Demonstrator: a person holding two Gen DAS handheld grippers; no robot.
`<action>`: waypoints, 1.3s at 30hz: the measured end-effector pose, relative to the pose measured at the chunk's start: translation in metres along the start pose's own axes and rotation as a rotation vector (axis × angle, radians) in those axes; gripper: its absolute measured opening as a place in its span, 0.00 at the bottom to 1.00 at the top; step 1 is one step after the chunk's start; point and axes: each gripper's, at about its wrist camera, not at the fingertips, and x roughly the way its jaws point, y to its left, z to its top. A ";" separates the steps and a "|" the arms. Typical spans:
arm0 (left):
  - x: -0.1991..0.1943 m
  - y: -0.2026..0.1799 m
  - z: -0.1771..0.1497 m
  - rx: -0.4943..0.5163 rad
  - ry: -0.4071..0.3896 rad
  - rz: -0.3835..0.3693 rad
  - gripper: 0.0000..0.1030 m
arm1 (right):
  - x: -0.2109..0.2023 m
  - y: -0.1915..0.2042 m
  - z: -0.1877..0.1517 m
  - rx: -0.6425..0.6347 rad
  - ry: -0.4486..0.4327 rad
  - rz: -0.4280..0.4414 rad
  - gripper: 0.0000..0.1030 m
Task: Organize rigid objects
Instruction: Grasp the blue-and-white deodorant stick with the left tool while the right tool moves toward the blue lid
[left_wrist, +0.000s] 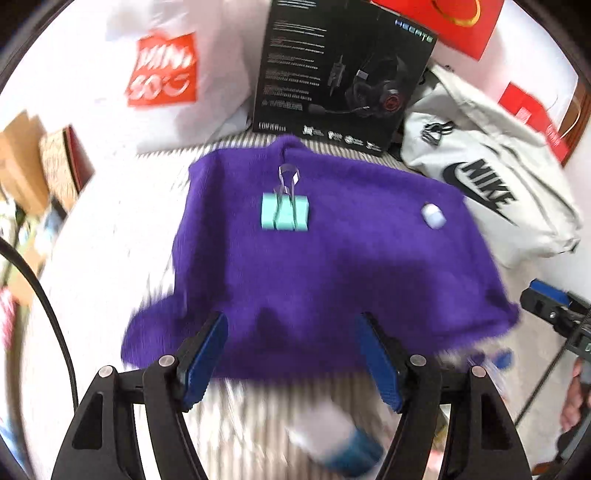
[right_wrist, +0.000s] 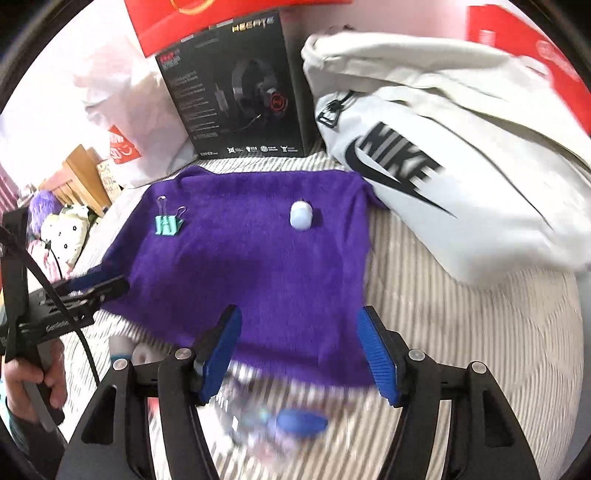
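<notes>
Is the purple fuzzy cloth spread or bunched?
Spread. The purple fuzzy cloth lies flat on the striped bedding, with the teal binder clip and small white oval object resting on top.

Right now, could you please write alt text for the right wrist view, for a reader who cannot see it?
An open right gripper hovers over a purple cloth on a striped surface, with a teal binder clip and a small pale rounded object on the cloth. Behind stand a black headset box and a white Nike bag.
</notes>
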 end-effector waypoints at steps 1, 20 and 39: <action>-0.003 0.001 -0.007 -0.005 -0.002 -0.004 0.69 | -0.008 0.000 -0.009 0.003 -0.006 -0.006 0.64; -0.002 -0.015 -0.078 0.120 0.100 0.131 0.71 | -0.049 0.006 -0.102 0.044 -0.011 -0.018 0.71; 0.006 -0.018 -0.067 0.186 -0.005 0.100 0.34 | 0.006 -0.017 -0.082 0.056 -0.018 -0.047 0.70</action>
